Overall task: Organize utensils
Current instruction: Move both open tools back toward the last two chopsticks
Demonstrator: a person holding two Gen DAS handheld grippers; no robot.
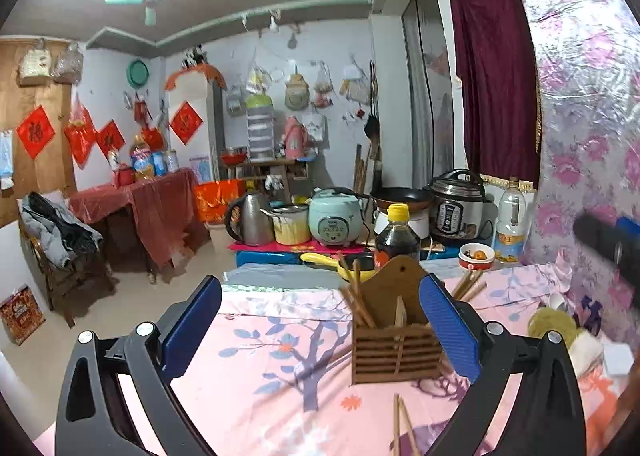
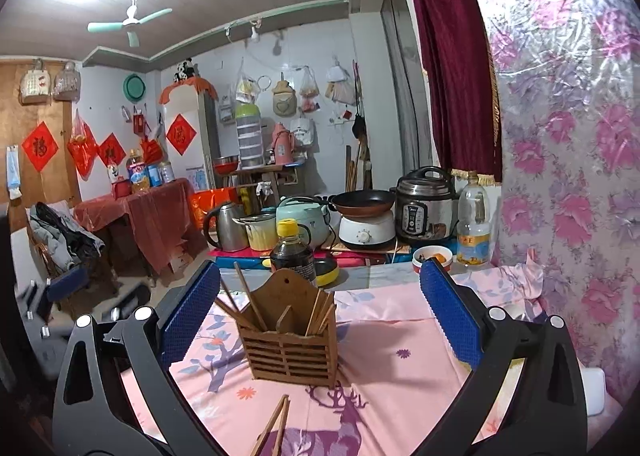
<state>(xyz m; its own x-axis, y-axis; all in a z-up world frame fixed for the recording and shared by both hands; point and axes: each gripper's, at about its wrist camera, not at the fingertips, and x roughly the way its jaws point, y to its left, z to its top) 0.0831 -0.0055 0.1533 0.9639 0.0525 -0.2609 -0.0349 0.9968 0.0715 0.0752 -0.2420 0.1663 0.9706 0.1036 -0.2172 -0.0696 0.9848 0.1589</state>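
Note:
A slatted wooden utensil holder (image 1: 394, 340) (image 2: 292, 340) stands upright on the pink patterned cloth (image 1: 272, 356) (image 2: 400, 344), with several chopsticks (image 1: 356, 296) (image 2: 250, 296) leaning in its compartments. A loose pair of chopsticks (image 1: 402, 430) (image 2: 274, 430) lies on the cloth in front of it, near the cameras. My left gripper (image 1: 320, 292) is open, its blue pads wide apart, the right pad (image 1: 448, 328) overlapping the holder's right edge. My right gripper (image 2: 320, 276) is open too, with the holder seen between its pads. The other gripper shows blurred at the right edge (image 1: 608, 240) and at the left (image 2: 60, 288).
Beyond the cloth stand a dark sauce bottle (image 1: 397, 236) (image 2: 292, 252), a yellow-handled pan (image 1: 340, 262), a small bowl (image 1: 476, 256) (image 2: 432, 256), an oil bottle (image 2: 474, 223), cookers and a kettle (image 2: 224, 225). A floral-papered wall (image 2: 568, 175) is close on the right. A green cloth (image 1: 552, 324) lies right.

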